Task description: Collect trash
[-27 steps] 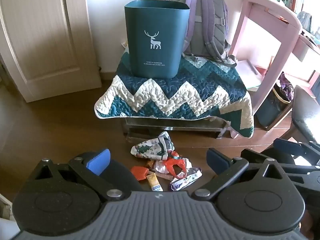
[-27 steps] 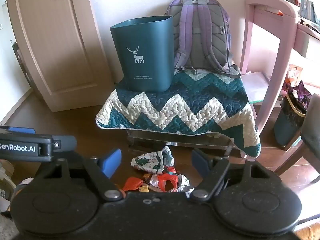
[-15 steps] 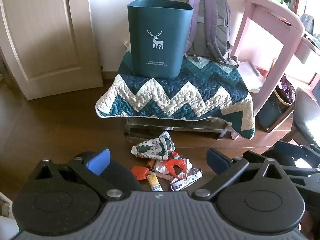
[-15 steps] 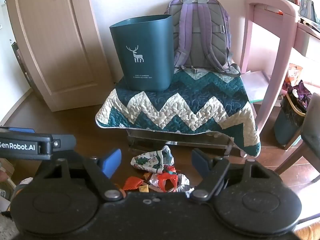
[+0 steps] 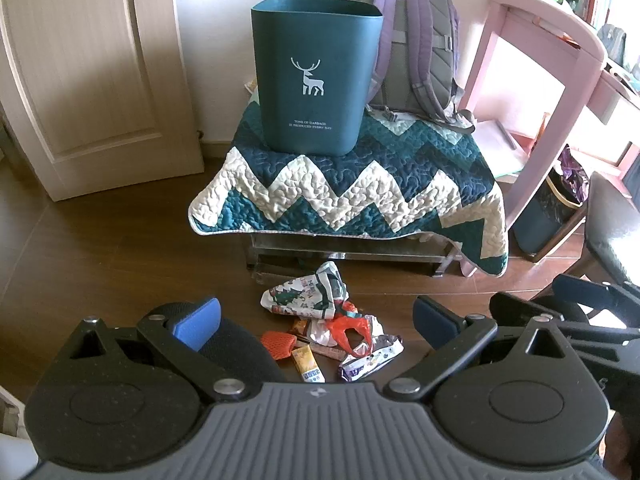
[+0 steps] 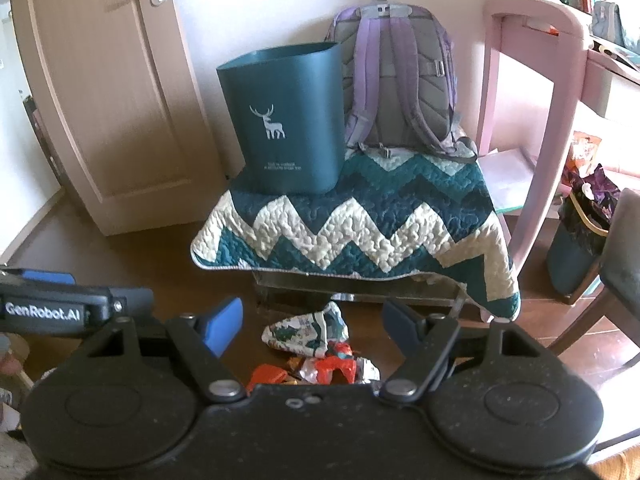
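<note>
Both left gripper (image 5: 316, 322) and right gripper (image 6: 312, 326) hover level, fingers spread, seemingly above trash pile (image 5: 328, 324).

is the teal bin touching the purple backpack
Cannot tell. In both wrist views the teal bin overlaps the purple backpack behind it, hiding any gap.

I see dark wood floor (image 5: 100, 248) below my fingers — ahead, a quilt-draped bench (image 5: 352, 192), cream door (image 6: 108, 100) left, pink desk (image 6: 536, 92) right.

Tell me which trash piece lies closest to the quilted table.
The crumpled white wrapper with green tree print; it sits at the pile's far edge, by the table base. The other wrappers lie nearer the grippers.
</note>
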The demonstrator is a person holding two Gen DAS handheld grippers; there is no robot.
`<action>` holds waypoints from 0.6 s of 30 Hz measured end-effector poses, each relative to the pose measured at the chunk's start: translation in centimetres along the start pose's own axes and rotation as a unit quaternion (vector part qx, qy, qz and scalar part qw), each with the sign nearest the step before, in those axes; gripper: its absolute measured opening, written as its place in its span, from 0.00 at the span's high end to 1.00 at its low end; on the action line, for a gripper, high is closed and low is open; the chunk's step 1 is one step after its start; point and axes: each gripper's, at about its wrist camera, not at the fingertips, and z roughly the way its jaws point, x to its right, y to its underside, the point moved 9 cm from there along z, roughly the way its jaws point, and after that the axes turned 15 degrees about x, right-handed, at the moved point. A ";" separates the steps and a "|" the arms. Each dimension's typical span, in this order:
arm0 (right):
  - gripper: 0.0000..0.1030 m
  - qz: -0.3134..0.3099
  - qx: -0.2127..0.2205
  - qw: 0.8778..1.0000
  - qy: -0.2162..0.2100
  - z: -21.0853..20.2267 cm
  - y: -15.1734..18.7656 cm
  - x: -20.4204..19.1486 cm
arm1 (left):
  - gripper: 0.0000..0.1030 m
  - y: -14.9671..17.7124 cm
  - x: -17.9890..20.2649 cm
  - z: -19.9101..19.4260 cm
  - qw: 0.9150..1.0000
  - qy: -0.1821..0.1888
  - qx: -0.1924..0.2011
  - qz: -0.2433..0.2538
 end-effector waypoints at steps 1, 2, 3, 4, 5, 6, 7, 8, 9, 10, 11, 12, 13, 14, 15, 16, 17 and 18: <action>0.25 0.002 0.004 1.000 -0.001 -0.1 -0.1 0.0 | 0.00 0.0 0.0 0.0 1.000 0.000 0.000 0.000; 0.25 0.005 0.006 1.000 -0.001 0.0 -0.2 0.2 | 0.00 0.0 0.0 0.0 1.000 -0.001 -0.001 0.000; 0.25 0.008 0.007 1.000 -0.003 0.0 -0.3 0.2 | 0.00 0.1 0.1 0.1 1.000 -0.002 0.000 -0.001; 0.25 0.009 0.009 1.000 -0.004 0.0 -0.3 0.2 | 0.00 0.1 0.1 0.1 1.000 -0.001 0.000 -0.001; 0.25 0.009 0.010 1.000 -0.005 -0.1 -0.3 0.2 | 0.00 0.1 0.1 0.1 1.000 -0.002 0.000 0.000; 0.25 0.010 0.011 1.000 -0.006 0.0 -0.3 0.2 | 0.00 0.1 0.1 0.1 1.000 -0.002 0.000 0.000; 0.25 0.010 0.012 1.000 -0.007 -0.1 -0.3 0.2 | 0.00 0.1 0.1 0.1 1.000 -0.001 0.000 0.001; 0.25 0.009 0.013 1.000 -0.009 -0.1 -0.4 0.1 | 0.00 0.0 0.2 0.0 1.000 -0.001 0.001 0.003; 0.25 0.009 0.014 1.000 -0.010 -0.2 -0.4 0.0 | 0.00 0.0 0.2 -0.1 1.000 -0.001 0.002 0.004; 0.25 0.007 0.015 1.000 -0.010 -0.2 -0.5 -0.1 | 0.00 0.0 0.3 -0.1 1.000 -0.001 0.003 0.005; 0.25 0.007 0.015 1.000 -0.011 -0.2 -0.5 -0.1 | 0.00 0.0 0.5 -0.1 1.000 0.000 0.003 0.007; 0.25 0.007 0.015 1.000 -0.011 -0.2 -0.5 -0.1 | 0.00 0.0 0.6 -0.1 1.000 0.000 0.003 0.008; 0.25 0.007 0.015 1.000 -0.010 -0.2 -0.5 -0.1 | 0.00 -0.1 0.6 -0.1 1.000 0.001 0.003 0.008; 0.25 0.007 0.015 1.000 -0.010 -0.2 -0.5 -0.1 | 0.00 -0.2 0.6 -0.1 1.000 0.002 0.003 0.009; 0.25 0.007 0.015 1.000 -0.011 -0.3 -0.5 -0.1 | 0.00 -0.2 0.6 -0.1 1.000 0.002 0.003 0.009; 0.25 0.006 0.015 1.000 -0.011 -0.3 -0.5 -0.1 | 0.00 -0.2 0.6 -0.1 1.000 0.002 0.003 0.008; 0.25 0.006 0.015 1.000 -0.011 -0.2 -0.5 -0.1 | 0.00 -0.2 0.6 -0.1 1.000 0.002 0.003 0.008; 0.25 0.006 0.015 1.000 -0.011 -0.2 -0.5 -0.1 | 0.00 -0.2 0.7 -0.1 1.000 0.001 0.003 0.009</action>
